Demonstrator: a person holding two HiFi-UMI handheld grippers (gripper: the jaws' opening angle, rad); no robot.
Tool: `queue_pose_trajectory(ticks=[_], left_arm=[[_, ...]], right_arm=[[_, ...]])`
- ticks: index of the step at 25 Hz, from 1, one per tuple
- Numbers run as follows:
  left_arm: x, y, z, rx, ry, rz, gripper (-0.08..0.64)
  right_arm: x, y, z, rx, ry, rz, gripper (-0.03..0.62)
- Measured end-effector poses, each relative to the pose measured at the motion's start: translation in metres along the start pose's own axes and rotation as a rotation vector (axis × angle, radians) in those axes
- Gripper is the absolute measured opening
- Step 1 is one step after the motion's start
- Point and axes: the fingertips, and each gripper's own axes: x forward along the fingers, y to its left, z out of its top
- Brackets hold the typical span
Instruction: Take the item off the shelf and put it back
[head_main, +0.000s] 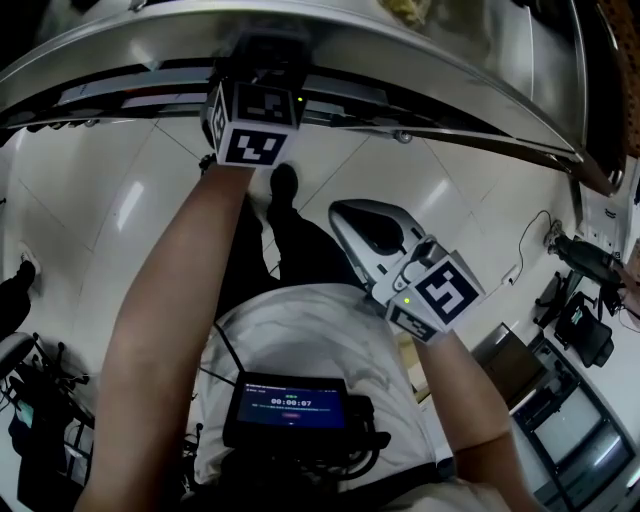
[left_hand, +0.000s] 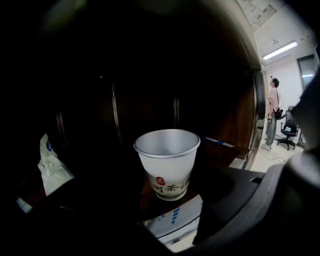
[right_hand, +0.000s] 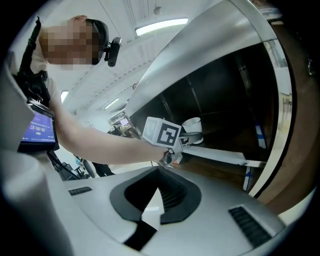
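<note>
In the left gripper view a crumpled white wrapper (left_hand: 50, 170) lies at the far left of the dark wooden shelf (left_hand: 222, 150); a small blue mark shows on it, too small to read. To its right, near the shelf's front edge, stands the paper cup (left_hand: 167, 165), upright and mouth up. What shows of its pale inside holds nothing. Its white wall carries a small red seal above a row of dark Chinese characters. The middle one reads 茶, and the others are partly turned away. Below the cup, the shelf's light front strip (left_hand: 175, 217) bears short blue marks that cannot be read. At the far right a person (left_hand: 273, 112) stands in a lit room, well away from the shelf.

The left gripper (right_hand: 186, 140) reaches in under the shelf's metal rim (head_main: 420, 75). Its dark fingers (left_hand: 250, 200) stand wide apart, one on each side of the cup, and neither presses on it; the cup rests on the shelf by its own weight.

In the head view a small screen (head_main: 290, 405) at the person's chest shows a row of timer digits, mostly zeros.

Further right and lower, the right gripper (right_hand: 160, 187) is well apart from the shelf. Its dark fingers (right_hand: 175, 197) meet at the tips, with nothing between them.
</note>
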Motion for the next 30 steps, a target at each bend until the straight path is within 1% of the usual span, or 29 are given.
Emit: queue_pose_trajectory(ticks=[4,6,10,15,19,22,25,30], left_arm=[[-0.033,-0.003,0.007,0.002,-0.039,-0.036,0.319],[-0.052,0.000,0.004,0.011,-0.050,-0.057,0.319],[-0.095,0.009,-0.012,0.036,-0.043,-0.093,0.319],[-0.165,0.023,-0.026,0.032,-0.039,-0.123,0.319],[-0.226,0.035,-0.027,0.022,-0.060,-0.123,0.319],[-0.265,0.044,-0.017,-0.031,-0.073,-0.095,0.319],[-0.293,0.056,-0.004,-0.069,-0.089,-0.058,0.319],[-0.330,0.074,0.019,-0.101,-0.125,-0.016,0.319]], right_arm=[[0.004,0.005,0.008,-0.016,-0.012,0.022,0.006],[0.010,0.011,0.015,-0.031,-0.021,0.042,0.006],[0.023,0.026,0.031,-0.062,-0.041,0.085,0.006],[0.038,0.049,0.049,-0.100,-0.064,0.133,0.006],[0.050,0.070,0.061,-0.145,-0.084,0.181,0.006],[0.058,0.087,0.071,-0.184,-0.091,0.222,0.006],[0.067,0.103,0.084,-0.227,-0.102,0.262,0.006],[0.077,0.135,0.111,-0.296,-0.139,0.334,0.006]])
